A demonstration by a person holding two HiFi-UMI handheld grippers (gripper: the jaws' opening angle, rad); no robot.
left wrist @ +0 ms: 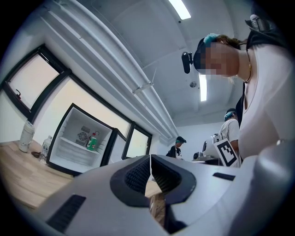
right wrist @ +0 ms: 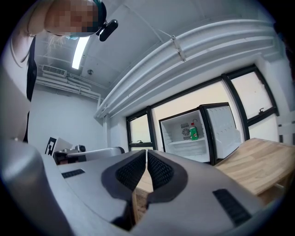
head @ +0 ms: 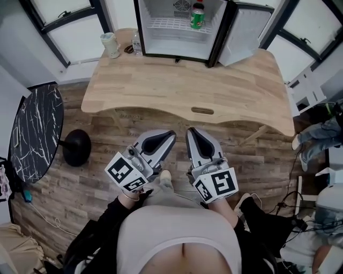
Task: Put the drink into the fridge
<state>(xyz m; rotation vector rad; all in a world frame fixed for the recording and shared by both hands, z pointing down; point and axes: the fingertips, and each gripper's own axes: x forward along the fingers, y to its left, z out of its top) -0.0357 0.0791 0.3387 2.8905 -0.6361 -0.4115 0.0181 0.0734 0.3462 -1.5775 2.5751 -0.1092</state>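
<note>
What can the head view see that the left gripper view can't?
Only the head view shows the black marble table beside the desk. Only the left gripper view shows the ceiling lights and ceiling pipes. Both show the open fridge with the green bottle on its shelf, and the white cup on the wooden table.
</note>
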